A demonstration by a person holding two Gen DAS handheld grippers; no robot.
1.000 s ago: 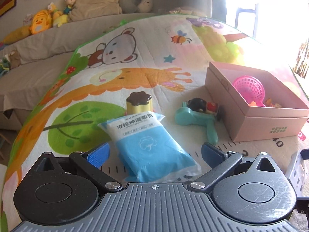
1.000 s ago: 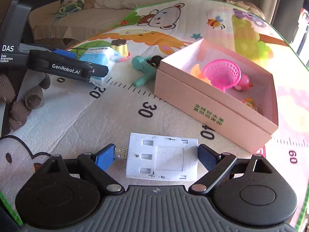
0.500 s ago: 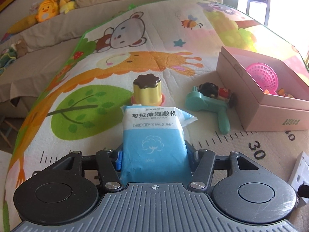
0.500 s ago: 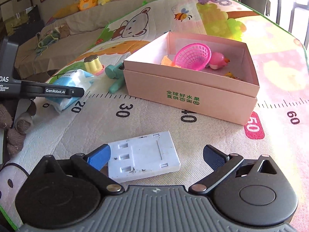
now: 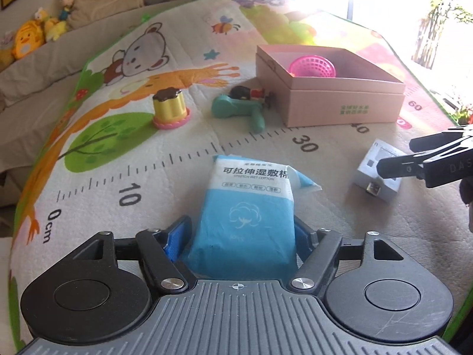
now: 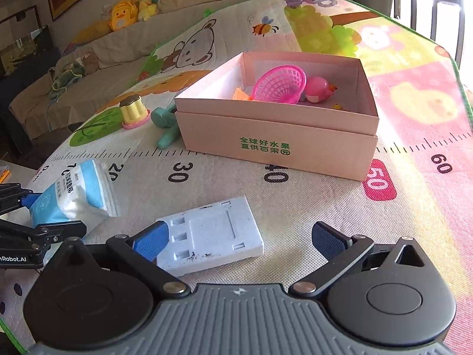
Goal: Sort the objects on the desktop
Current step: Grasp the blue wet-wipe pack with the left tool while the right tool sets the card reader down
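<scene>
Left gripper (image 5: 242,233): clamped on blue cotton-pad packet (image 5: 246,207), above the play mat (image 5: 177,159) near its ruler strip. Right gripper (image 6: 239,239): jaws spread wide around white adapter (image 6: 211,235), lying flat on bare mat. Pink box (image 6: 278,136): stands beyond, open-topped, well apart from both; teal toy (image 5: 239,111) touching its left wall.

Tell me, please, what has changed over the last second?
The left gripper closed on the blue cotton pack and carried it toward the near edge of the mat. The right gripper stays open around the white adapter. The pink box and its toys are unchanged.
</scene>
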